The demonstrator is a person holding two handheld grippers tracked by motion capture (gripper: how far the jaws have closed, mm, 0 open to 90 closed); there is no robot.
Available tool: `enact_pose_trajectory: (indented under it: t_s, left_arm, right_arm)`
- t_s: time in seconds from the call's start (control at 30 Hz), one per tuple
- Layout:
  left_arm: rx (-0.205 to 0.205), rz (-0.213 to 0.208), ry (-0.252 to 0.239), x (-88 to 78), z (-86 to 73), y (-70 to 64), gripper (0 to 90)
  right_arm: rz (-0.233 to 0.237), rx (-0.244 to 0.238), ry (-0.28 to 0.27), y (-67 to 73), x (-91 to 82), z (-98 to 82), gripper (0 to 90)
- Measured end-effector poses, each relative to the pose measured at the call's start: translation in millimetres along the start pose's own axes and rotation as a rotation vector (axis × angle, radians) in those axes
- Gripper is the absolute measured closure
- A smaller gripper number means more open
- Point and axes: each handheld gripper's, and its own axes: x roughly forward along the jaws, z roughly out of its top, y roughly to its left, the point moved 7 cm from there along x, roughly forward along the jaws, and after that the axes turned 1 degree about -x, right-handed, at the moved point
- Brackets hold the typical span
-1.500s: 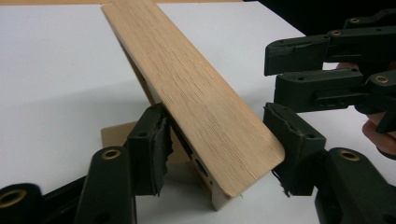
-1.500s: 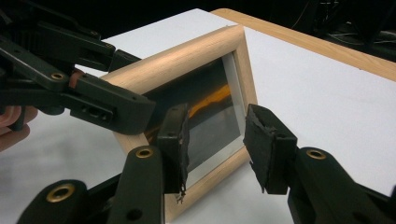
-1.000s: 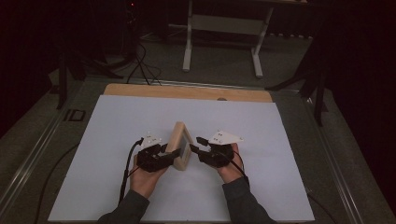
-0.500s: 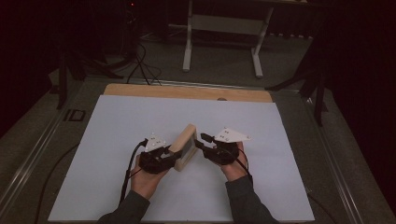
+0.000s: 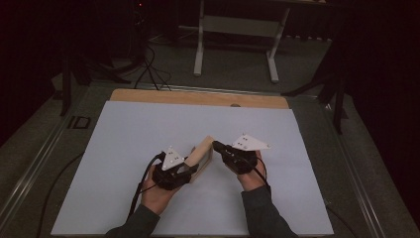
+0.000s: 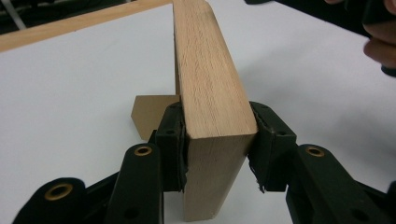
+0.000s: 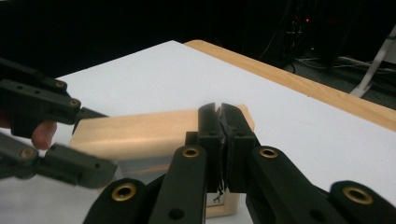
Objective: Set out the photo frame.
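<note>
The left hand-held gripper (image 6: pixel 217 154) clamps a wooden block (image 6: pixel 208 79) over the white table (image 5: pixel 124 144); beyond, dark floor (image 5: pixel 237 74).

A wooden table (image 5: pixel 198 96) fills the frame's centre, a large white sheet (image 5: pixel 124 139) covering all but its far edge strip.

A dim lab setup: white-topped table (image 5: pixel 124 148), cables (image 5: pixel 148 69) on the floor, metal stand (image 5: pixel 236 29) behind.
</note>
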Motion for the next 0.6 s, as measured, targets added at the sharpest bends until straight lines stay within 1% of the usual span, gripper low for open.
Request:
enact_pose_trajectory:
  t_s: [0.07,0.13,0.23,0.33,0.47,0.57,0.6]
  left_arm:
    - [-0.002,-0.015,0.002,0.1,0.1,-2.9,60.3]
    - [0.011,-0.018,0.004,0.1,-0.1,-5.4,60.3]
    - [0.028,-0.047,0.001,-0.1,-0.7,-10.9,60.3]
    - [0.067,-0.080,0.000,-0.1,-1.5,-18.3,60.3]
    - [0.099,-0.141,-0.001,-0.1,-2.4,-27.8,60.3]
    - [0.130,-0.156,0.000,-0.4,-2.9,-31.7,60.2]
    - [0.133,-0.158,0.001,-0.5,-2.9,-32.2,60.3]
  right_arm:
    - [-0.004,0.001,0.000,-1.2,-0.5,0.0,89.3]
    - [-0.006,0.003,0.002,-2.4,-1.0,-0.6,89.5]
    - [-0.013,0.007,0.003,-5.2,-1.4,-1.5,89.6]
    - [-0.021,0.010,0.003,-7.7,-1.9,-2.1,89.6]
    - [-0.030,0.015,0.007,-10.4,-1.9,-3.6,89.6]
    - [-0.038,0.016,0.012,-12.5,-1.8,-5.0,89.6]
    - [-0.045,0.012,0.019,-13.4,-1.8,-5.7,89.6]
